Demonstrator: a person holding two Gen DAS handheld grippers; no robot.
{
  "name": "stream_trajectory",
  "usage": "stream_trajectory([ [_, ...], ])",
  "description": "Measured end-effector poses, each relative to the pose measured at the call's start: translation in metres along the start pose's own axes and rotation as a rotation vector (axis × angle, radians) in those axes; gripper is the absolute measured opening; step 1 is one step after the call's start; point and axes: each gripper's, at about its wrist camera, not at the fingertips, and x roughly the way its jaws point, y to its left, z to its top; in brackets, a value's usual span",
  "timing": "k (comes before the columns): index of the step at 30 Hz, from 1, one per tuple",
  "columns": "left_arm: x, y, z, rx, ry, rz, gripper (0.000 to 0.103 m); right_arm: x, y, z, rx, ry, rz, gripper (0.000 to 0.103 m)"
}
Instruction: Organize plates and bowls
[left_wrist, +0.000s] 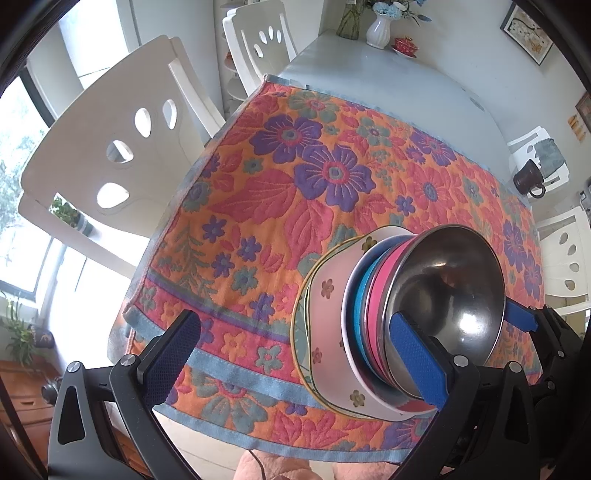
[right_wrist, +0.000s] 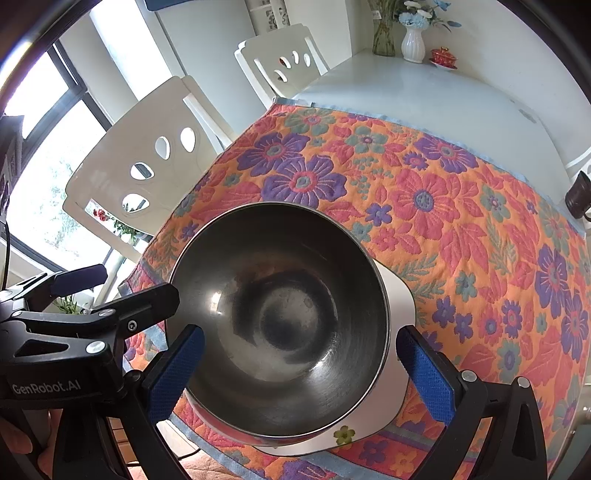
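Note:
A stack of dishes stands near the front edge of the floral cloth (left_wrist: 258, 206). A steel bowl (left_wrist: 454, 291) sits on top, over pink (left_wrist: 378, 295) and blue bowls (left_wrist: 360, 306), a white floral bowl (left_wrist: 328, 314) and a yellow-rimmed plate (left_wrist: 295, 325). My left gripper (left_wrist: 295, 358) is open, and its right finger (left_wrist: 417, 362) rests against the left rim of the steel bowl (right_wrist: 280, 314). My right gripper (right_wrist: 301, 374) is open, with its blue pads (right_wrist: 424, 376) on either side of the stack, not closed on it.
The cloth covers the near part of a white table (right_wrist: 424, 92). Two vases (right_wrist: 412, 44) and a red cup (right_wrist: 443, 57) stand at the far end, and a dark mug (left_wrist: 528, 179) sits at the right edge. White chairs (left_wrist: 110, 147) line the left side.

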Motion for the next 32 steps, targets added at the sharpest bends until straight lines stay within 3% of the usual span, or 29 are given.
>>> stream_trajectory([
  [32,0.0022,-0.0037,0.0041,0.044,-0.019,0.015,0.102,-0.0030,-0.0070,-0.0010,0.029,-0.018,-0.018,0.103],
])
